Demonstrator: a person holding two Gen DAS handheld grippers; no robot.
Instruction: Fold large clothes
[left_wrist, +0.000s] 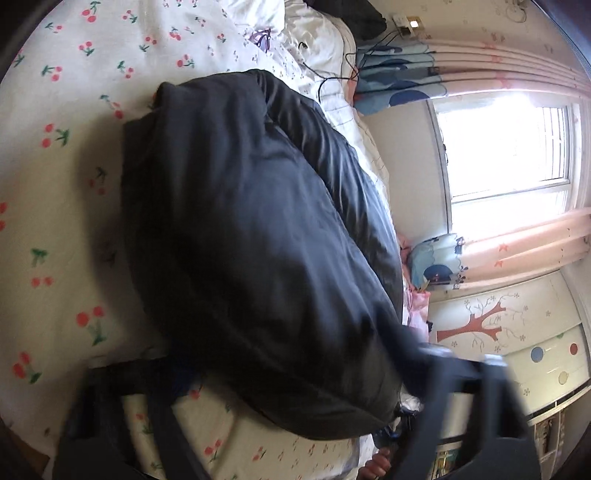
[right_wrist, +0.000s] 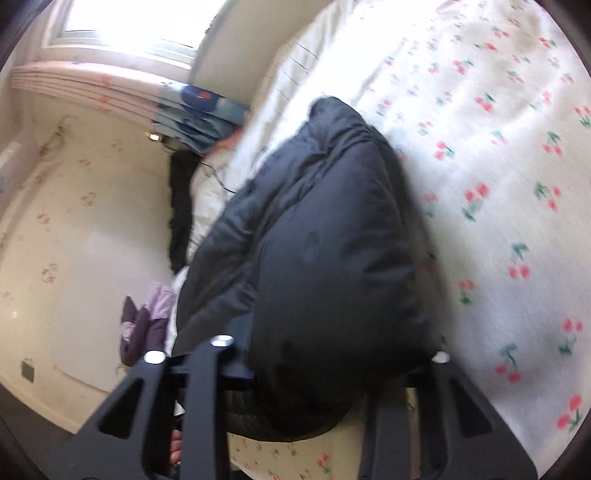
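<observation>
While the dark padded jacket (left_wrist: 258, 240) lies bunched on the cherry-print bed sheet (left_wrist: 55, 184), the right claw (right_wrist: 306, 373) is clenched on its near hem and the left claw (left_wrist: 280, 373), blurred, straddles the hem, grip unclear, so next both must lift it evenly and fold.

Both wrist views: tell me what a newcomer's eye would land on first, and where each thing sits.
A big, puffy dark jacket dominates both views, lying bundled on a white bedsheet with a cherry print. Its near edge sits between the black fingers of the right gripper, and the left gripper frames its other end. Beyond the bed, a bright window with pink curtains glares.
</observation>
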